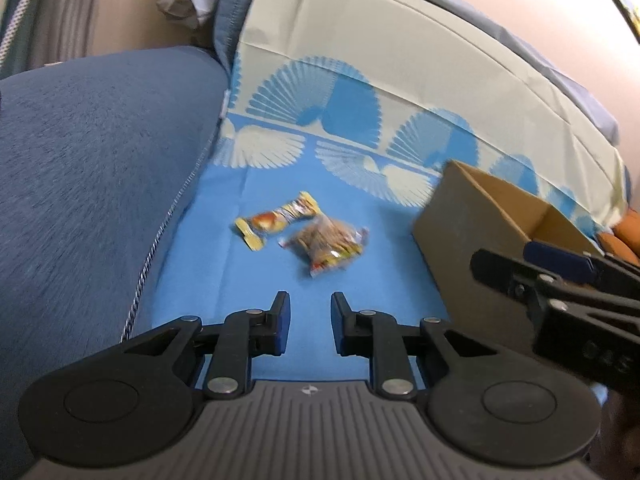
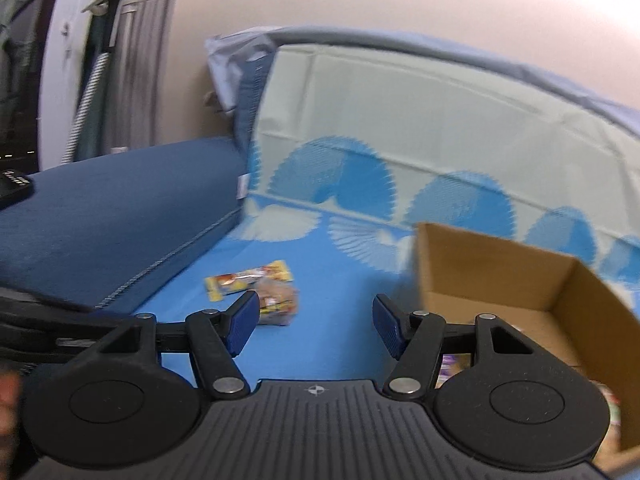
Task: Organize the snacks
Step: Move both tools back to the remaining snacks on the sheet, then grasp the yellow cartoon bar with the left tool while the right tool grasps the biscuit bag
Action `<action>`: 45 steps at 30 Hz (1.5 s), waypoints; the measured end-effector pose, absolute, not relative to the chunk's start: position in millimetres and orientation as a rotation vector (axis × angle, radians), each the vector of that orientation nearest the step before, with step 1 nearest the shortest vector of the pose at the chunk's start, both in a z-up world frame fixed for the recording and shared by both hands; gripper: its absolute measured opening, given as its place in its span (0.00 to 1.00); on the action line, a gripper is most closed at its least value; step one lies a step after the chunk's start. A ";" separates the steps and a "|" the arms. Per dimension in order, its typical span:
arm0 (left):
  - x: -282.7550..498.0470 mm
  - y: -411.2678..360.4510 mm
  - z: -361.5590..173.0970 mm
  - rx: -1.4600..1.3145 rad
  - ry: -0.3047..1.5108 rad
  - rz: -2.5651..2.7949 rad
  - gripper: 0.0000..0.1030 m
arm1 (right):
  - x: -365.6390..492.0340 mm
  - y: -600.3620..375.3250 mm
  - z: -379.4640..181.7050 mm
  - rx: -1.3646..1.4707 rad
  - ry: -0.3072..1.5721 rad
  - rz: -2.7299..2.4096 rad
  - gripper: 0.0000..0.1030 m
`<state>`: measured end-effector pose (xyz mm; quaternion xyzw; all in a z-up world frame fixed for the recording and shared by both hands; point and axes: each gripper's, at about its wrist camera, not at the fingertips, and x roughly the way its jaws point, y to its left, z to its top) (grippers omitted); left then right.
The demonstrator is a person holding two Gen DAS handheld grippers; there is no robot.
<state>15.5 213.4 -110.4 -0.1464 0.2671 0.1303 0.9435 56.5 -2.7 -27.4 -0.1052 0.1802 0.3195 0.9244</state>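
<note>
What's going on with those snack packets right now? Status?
Left gripper and right gripper open, empty. Two snack packets on blue sheet, cardboard box beside. Nothing blocking.

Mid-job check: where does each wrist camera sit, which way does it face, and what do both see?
Left wrist: behind the left gripper, facing snack packets; right gripper enters right.
Right wrist: behind the right gripper, facing the cardboard box; a hand shows at the left edge.
Shared: packets, box, blue sheet.

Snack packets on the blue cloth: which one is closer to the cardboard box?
The clear packet of brown snacks; the yellow-ended wrapper lies beyond it, farther from the brown cardboard box.
</note>
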 end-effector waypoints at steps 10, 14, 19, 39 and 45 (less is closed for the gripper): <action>70.2 238.1 -146.1 -0.334 0.493 0.449 0.23 | 130.6 60.2 -55.0 -0.105 0.525 0.675 0.70; 85.3 249.3 -152.6 -0.354 0.485 0.466 0.23 | 166.9 78.5 -79.6 -0.070 0.621 0.690 0.75; 105.4 263.1 -151.7 -0.336 0.494 0.459 0.24 | 199.3 84.5 -101.3 0.036 0.718 0.683 0.81; 163.4 272.6 -162.5 -0.078 0.684 0.351 0.32 | 233.9 83.2 -115.2 0.178 0.854 0.707 0.77; 114.4 272.2 -154.7 -0.207 0.727 0.420 0.31 | 221.7 96.9 -111.9 0.063 0.836 0.758 0.44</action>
